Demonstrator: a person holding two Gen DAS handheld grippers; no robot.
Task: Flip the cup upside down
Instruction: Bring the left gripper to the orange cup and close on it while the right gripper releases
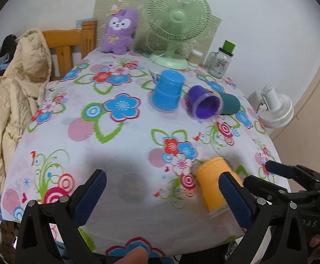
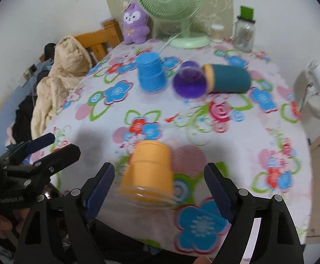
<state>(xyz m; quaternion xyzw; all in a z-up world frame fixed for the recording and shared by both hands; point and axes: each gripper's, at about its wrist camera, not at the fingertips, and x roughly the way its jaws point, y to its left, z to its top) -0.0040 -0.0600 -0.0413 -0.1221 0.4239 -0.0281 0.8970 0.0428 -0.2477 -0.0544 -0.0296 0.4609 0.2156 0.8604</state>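
Covering the counter (image 2: 237,154) is a flowered cloth, and the green fan (image 1: 177,22) at its far edge serves as the landmark. A cream jacket (image 1: 17,92) hangs well to the left of the fan, over a wooden chair back. Just left of the fan sits a purple plush toy (image 1: 118,33); just right of it stands a glass jar (image 1: 220,62) with a green lid. In front of the fan's base a blue cup (image 2: 151,74) stands upside down, and beside that a purple cup (image 2: 189,82) and a teal cup (image 2: 230,79) lie on their sides, touching. Far nearer than the fan, close to the counter's near edge, the yellow cup (image 2: 148,173) stands mouth down on the cloth. The right gripper (image 2: 160,189) is spread wide with the yellow cup between its fingers, touching neither of them. The left gripper (image 1: 162,198) is likewise wide apart and holds nothing, with the yellow cup just beyond its right finger.
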